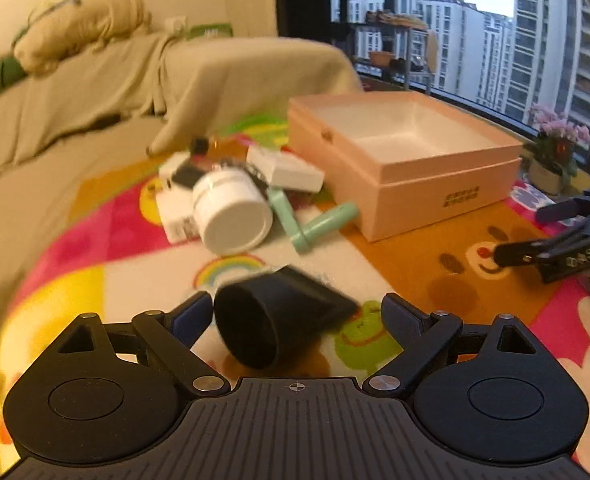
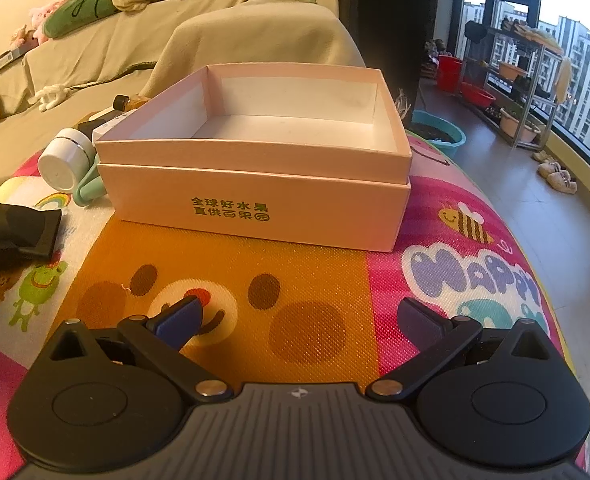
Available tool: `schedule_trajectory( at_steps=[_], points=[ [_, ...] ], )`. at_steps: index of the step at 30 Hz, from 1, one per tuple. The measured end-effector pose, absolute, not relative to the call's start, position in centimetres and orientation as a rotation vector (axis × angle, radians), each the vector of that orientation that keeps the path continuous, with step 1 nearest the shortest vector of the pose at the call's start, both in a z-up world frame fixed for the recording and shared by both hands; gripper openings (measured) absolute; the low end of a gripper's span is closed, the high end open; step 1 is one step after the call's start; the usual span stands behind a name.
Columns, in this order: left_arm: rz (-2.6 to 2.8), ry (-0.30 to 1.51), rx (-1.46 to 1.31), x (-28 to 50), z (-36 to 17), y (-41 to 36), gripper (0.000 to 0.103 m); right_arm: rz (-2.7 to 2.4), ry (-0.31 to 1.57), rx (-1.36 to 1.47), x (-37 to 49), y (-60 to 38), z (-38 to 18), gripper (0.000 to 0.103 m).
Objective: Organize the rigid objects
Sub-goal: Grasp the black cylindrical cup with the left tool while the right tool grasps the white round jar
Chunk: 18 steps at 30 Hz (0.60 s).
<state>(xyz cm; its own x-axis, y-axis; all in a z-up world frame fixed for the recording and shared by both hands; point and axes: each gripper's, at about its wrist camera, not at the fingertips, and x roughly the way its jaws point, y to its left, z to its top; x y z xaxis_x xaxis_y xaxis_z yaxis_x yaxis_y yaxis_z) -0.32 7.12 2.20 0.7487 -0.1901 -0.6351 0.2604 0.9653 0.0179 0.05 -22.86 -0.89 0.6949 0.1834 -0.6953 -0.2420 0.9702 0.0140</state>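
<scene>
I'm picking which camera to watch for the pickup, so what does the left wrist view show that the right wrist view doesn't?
Only the left wrist view: the open left gripper around the black nozzle, the white boxes in the pile, a potted plant and the right gripper from the side.

Only the right wrist view: the box's green lettering legible, a teal basin and the open right gripper over bare mat.

Both: the empty pink box, white jar, mint tool, sofa.
</scene>
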Motion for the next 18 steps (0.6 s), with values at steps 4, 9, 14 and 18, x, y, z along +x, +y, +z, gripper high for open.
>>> schedule_trajectory(
  at_steps=[4,9,14,18],
  points=[
    [-0.243,0.648,0.029,-0.6,0.8,7.9,0.071,0.257,0.767,-0.109,-0.1,-22.5,-0.5,0.102],
    [-0.222,0.551,-0.07,-3.0,1.2,10.1,0.063,0.386,0.635,-0.181,-0.8,-18.4,3.4,0.096],
    [-0.068,0.499,-0.118,-6.0,1.4,12.6,0.063,0.55,0.634,-0.125,2.9,-11.1,8.1,0.091],
    [-0.04,0.459,-0.26,-6.8,1.4,15.0,0.059,0.575,0.624,-0.16,6.7,-4.5,8.3,0.064]
  ],
)
